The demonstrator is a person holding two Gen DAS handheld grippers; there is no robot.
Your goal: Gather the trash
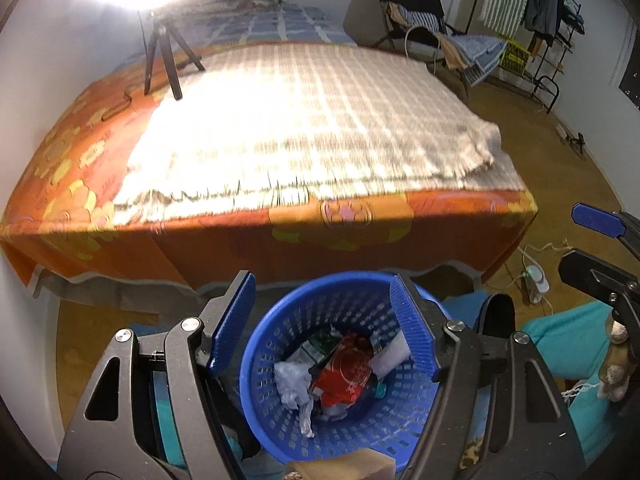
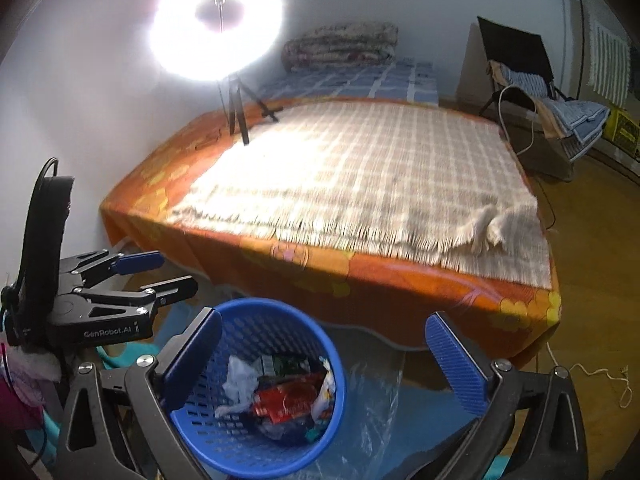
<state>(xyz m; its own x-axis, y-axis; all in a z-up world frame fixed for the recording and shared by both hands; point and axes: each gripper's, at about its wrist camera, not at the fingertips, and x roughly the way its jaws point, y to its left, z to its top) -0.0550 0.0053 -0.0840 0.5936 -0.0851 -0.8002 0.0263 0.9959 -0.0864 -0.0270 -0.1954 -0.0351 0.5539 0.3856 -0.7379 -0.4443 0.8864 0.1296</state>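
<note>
left gripper (image 1: 324, 324) fingers released — empty; right gripper (image 2: 324, 364) fingers released — empty | blue basket (image 1: 276, 344) holds trash (image 1: 340, 376)

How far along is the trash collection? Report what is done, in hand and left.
Done: the blue perforated plastic basket already holds a red foil wrapper, a crumpled white plastic bag and green-printed packaging. In hand: nothing; the left gripper and right gripper both stand open and empty above it. Left: a clear plastic sheet lies on the floor beside the basket; the checked bedspread shows no litter.
</note>
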